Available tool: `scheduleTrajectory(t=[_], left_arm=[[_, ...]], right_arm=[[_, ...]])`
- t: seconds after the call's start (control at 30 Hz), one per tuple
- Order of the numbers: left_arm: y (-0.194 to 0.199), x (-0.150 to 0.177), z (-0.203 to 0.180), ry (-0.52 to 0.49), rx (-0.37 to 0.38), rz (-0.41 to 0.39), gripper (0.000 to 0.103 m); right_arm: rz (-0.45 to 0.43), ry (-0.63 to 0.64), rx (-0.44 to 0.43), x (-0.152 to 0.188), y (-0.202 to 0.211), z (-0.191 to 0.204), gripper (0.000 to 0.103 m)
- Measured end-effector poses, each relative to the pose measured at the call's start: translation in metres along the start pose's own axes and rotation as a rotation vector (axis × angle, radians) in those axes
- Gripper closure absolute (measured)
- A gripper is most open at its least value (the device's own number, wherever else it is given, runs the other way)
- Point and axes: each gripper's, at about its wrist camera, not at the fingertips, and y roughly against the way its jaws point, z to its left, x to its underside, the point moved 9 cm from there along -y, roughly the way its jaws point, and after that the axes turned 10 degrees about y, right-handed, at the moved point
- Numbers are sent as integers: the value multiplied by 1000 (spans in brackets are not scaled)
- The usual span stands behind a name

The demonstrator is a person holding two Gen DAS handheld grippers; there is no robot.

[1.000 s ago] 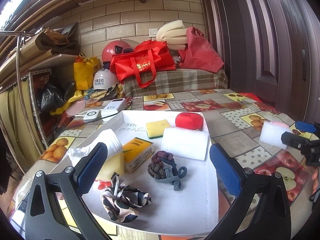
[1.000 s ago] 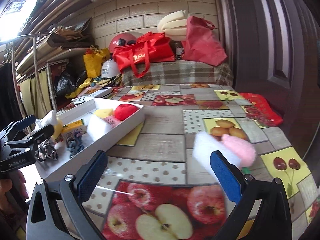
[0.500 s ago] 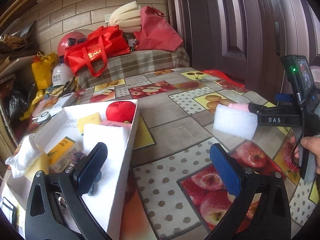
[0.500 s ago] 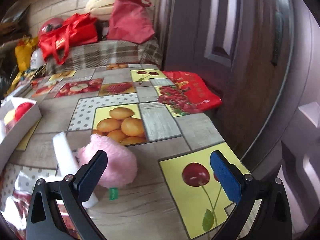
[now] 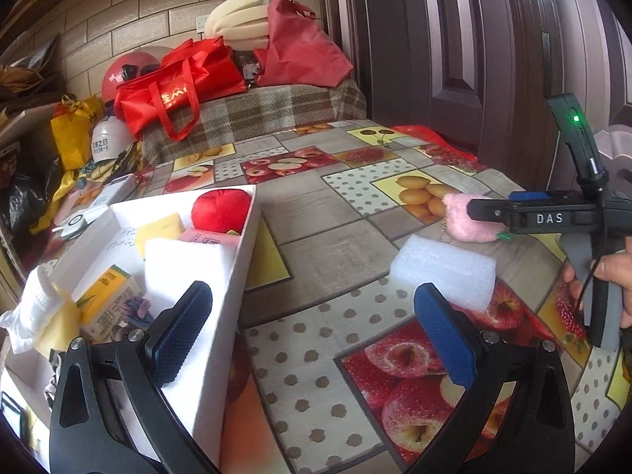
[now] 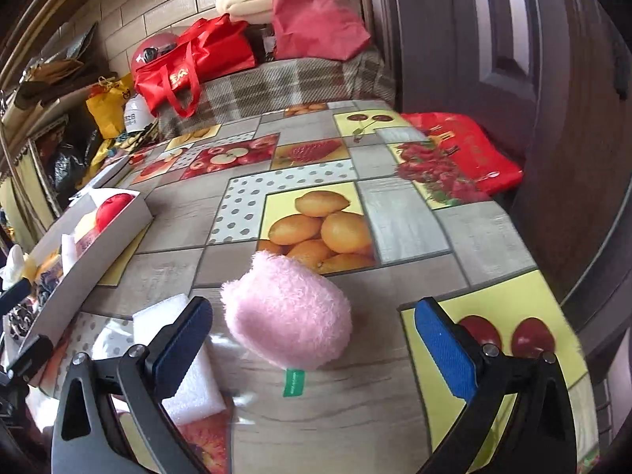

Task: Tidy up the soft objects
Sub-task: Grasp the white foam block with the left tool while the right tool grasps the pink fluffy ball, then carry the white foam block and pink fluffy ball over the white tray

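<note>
white foam block (image 6: 185, 359) crowds pink plush (image 6: 288, 316), right side free

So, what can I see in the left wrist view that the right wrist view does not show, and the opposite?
Only the left wrist view shows the right gripper from the side, marked DAS, reaching over the pink plush toy, and the hand holding it. Only the right wrist view shows the toy's green tag in full and the cherry print on the tablecloth near the table edge. Both show the white foam block, the white box with the red soft ball, and open jaws.
</note>
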Motion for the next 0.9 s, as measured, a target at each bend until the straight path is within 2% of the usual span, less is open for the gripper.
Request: scheduleTrajectory(t=[0.1,0.17,0.2,0.27,0.37,0.43,0.6,0.67,0.77,0.9], left_arm=[[-9,5,-16,38,74,61,0],[-16,8,-28,51,101,100,0],[-19,9,-34,54,109,115,0],[-25,10,-42,75,116,131,0],[-37,9,-49,148,123,162,0],[-44,8,-51,211,132,185,0],[-70,6,-65,297,118,239,1],[-77,1,-76,290,102,234,1],[-86,-5,-92,220,44,229,1],[-105,4,-95,161,-38,307,1]], right_arm=[[-21,52,-17,-9,-4,15,1],[5,72,-18,-11,-15,22,2],[28,74,-30,-9,-20,24,6],[54,49,-62,-7,-26,21,37],[49,-55,-140,-3,-27,8,40],[39,-114,-150,0,-24,-2,41],[6,-184,-44,3,-12,-30,41],[6,-214,-36,5,-12,-35,41],[7,-214,-36,3,-13,-39,41],[7,-213,-33,3,-13,-42,39]])
